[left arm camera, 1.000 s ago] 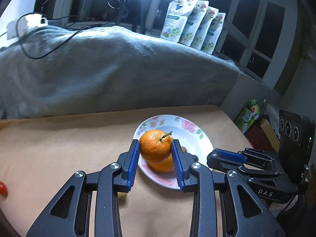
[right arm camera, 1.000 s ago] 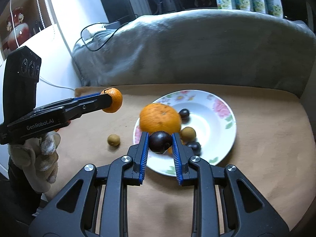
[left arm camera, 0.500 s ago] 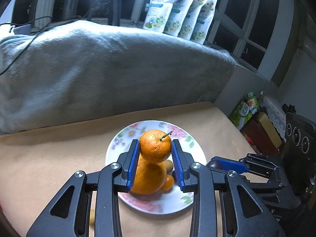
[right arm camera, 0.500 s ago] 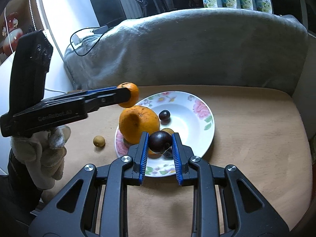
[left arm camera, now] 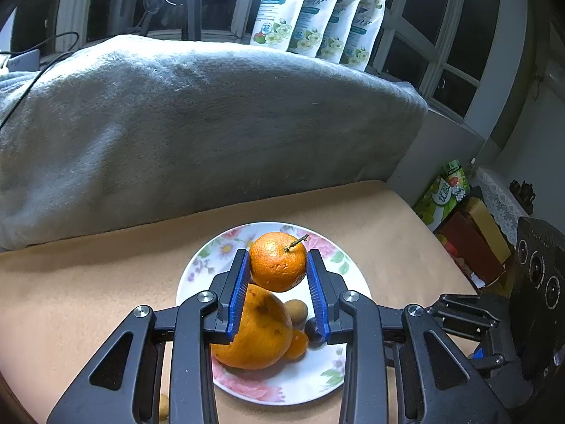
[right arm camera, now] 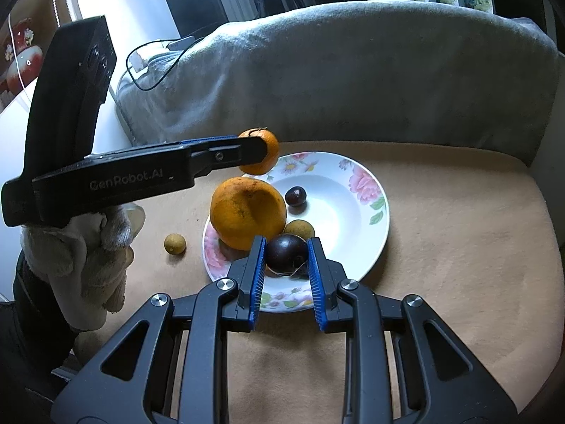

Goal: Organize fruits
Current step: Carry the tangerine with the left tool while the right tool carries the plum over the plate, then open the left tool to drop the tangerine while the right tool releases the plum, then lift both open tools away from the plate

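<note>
My left gripper is shut on a small mandarin with a stem, held above the floral plate. In the right wrist view that mandarin hangs over the plate's far left rim. My right gripper is shut on a dark plum over the plate's near side. On the plate lie a large orange, a small dark fruit and a brownish longan. Another longan lies on the cloth left of the plate.
A grey blanket-covered backrest rises behind the tan cloth surface. White pouches stand on the sill behind it. Boxes sit beyond the surface's right edge. A gloved hand holds the left gripper.
My left gripper has carried the mandarin rightward from beside the plate to above it. The right gripper with the plum has hardly moved.
</note>
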`<state>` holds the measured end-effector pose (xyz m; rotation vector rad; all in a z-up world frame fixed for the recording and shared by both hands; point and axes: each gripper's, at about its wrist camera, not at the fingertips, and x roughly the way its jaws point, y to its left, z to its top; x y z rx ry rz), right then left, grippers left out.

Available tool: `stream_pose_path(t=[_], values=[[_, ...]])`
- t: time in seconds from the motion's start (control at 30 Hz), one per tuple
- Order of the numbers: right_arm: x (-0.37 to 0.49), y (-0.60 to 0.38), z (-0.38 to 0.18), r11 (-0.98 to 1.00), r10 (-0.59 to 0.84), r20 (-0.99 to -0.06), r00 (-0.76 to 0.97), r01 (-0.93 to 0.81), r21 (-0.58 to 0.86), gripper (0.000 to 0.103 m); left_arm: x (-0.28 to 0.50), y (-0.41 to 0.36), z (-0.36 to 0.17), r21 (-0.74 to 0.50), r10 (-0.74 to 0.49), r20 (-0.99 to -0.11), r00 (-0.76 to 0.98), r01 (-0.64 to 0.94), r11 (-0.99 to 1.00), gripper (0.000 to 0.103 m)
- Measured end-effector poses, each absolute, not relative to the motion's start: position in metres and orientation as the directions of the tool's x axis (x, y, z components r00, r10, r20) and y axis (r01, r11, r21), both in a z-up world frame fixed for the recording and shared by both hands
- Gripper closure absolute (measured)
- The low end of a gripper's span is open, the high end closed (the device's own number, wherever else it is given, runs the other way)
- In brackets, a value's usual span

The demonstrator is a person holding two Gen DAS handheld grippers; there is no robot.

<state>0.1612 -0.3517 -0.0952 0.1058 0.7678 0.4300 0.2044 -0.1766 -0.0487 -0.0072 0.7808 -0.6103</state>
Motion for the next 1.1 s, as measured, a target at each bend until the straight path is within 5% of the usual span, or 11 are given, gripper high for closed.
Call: stream_pose_path(t=[0.7, 0.87, 1.03, 1.1], values=[[0.1685, -0.3507, -0.1042, 0.912, 0.401, -0.672, 0.623, -0.338, 0.232, 0.077, 0.2072, -0.1833, -0.0505, -0.222, -0.518, -0.661, 0.544, 0.517, 0.827, 0.071], [0.1658, -0.3516, -0.1014, 0.914, 0.399, -0.659, 0.637, -0.336, 0.228, 0.048, 0.2073, -0.1842, -0.0483, -0.218, -0.515, -0.658, 0.549, 0.516, 0.828, 0.065], [0.1629, -0.3493, -0.0979, 0.913, 0.398, -0.659, 0.638, -0.347, 0.215, 0.047, 0.2055, -0.1854, -0.046, -0.213, -0.513, -0.653, 0.557, 0.515, 0.83, 0.046], [0.1613, -0.3487, -0.0968, 0.914, 0.395, -0.656, 0.643, -0.345, 0.212, 0.034, 0.2041, -0.1853, -0.0439, -0.209, -0.514, -0.646, 0.565, 0.516, 0.831, 0.038]])
